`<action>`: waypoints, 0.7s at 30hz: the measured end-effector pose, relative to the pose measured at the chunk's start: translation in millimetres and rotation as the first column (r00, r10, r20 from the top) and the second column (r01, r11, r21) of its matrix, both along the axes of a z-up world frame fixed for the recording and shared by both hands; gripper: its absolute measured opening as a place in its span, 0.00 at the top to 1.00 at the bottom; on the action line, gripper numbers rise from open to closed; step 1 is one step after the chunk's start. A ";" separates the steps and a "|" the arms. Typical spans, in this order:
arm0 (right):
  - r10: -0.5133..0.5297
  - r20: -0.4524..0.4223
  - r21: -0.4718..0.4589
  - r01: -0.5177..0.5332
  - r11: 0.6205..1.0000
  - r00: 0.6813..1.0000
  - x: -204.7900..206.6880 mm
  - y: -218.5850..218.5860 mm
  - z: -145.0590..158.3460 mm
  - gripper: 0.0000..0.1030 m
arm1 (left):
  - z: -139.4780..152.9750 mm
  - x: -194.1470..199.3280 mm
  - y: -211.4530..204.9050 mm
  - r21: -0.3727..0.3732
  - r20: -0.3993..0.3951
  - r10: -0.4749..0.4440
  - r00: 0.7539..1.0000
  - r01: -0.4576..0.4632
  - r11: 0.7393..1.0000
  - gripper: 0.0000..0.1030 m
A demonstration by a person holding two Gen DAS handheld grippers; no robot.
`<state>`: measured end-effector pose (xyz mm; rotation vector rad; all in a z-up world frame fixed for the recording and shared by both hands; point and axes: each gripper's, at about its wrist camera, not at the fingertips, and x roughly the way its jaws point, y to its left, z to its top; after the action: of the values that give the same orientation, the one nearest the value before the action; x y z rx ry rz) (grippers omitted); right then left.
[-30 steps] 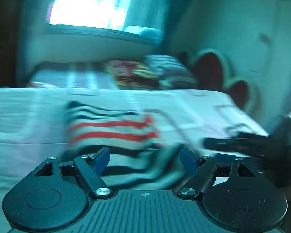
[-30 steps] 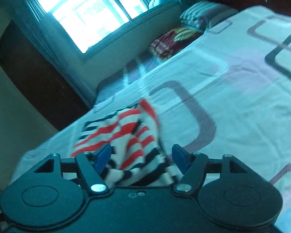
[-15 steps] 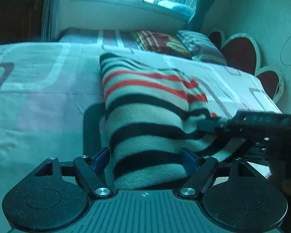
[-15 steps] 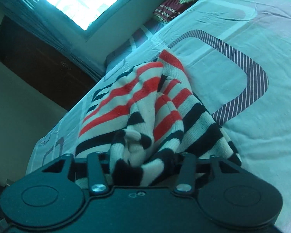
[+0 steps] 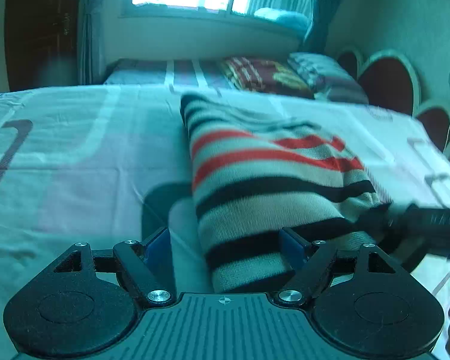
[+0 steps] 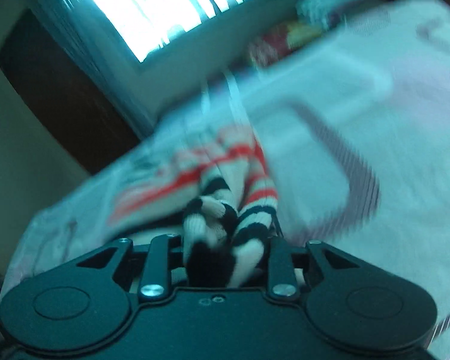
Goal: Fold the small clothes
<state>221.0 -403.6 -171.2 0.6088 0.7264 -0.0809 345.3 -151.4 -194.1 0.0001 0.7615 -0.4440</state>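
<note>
Between right hand-held gripper point(image 6: 225, 258) jaws, bunched striped garment point(image 6: 222, 225).

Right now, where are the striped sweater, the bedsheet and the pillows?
striped sweater point(image 5: 270, 207): left wrist view, its white band.
bedsheet point(image 5: 75, 165): left wrist view, bare part.
pillows point(image 5: 264, 75): left wrist view, the red one's face.

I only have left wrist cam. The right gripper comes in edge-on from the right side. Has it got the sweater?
Observer: Yes. The right gripper has just closed and pinches a bunched fold of the striped sweater.
Operator: Which end of it?
Observer: The black and white striped end; the red stripes lie farther out on the bedsheet.
Operator: Is it clear of the bed?
Observer: Cannot tell, the right wrist view is motion blurred.
</note>
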 end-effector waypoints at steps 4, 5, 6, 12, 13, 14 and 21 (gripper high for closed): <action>-0.018 0.021 0.011 0.018 1.000 1.000 -11.9 -4.7 9.6 0.64 | -0.2 1.3 -0.2 0.012 -0.005 0.003 1.000 -0.003 1.000 0.18; -0.023 0.031 -0.009 0.023 1.000 0.999 -14.0 -5.2 15.2 0.62 | 2.3 2.1 2.6 0.005 -0.016 0.005 1.000 -0.005 1.000 0.18; -0.032 0.044 -0.041 0.034 0.999 0.999 -18.7 -4.2 22.0 0.57 | 5.6 1.2 5.5 -0.003 -0.016 0.012 1.000 -0.012 1.000 0.18; -0.074 0.245 -0.205 0.127 0.971 0.967 -52.4 17.0 60.5 0.59 | 5.2 -9.7 3.9 0.017 0.009 -0.009 1.000 0.009 1.000 0.18; -0.049 0.264 -0.208 0.107 0.972 0.963 -51.7 21.4 63.8 0.61 | 4.1 -11.0 2.5 0.017 0.008 -0.011 1.000 0.011 1.000 0.18; -0.019 0.264 -0.208 0.076 0.975 0.964 -48.3 24.7 65.7 0.62 | 3.9 -12.2 0.5 0.019 0.009 -0.015 1.000 0.015 1.000 0.18; -0.024 0.011 -0.235 0.026 0.972 1.000 -23.5 10.6 3.3 0.89 | -4.7 -9.0 -3.8 0.024 -0.036 -0.040 0.999 0.041 0.999 0.18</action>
<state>197.5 -393.0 -167.8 0.3908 0.6895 -0.1855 336.4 -155.2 -198.8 0.0308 0.8025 -0.4740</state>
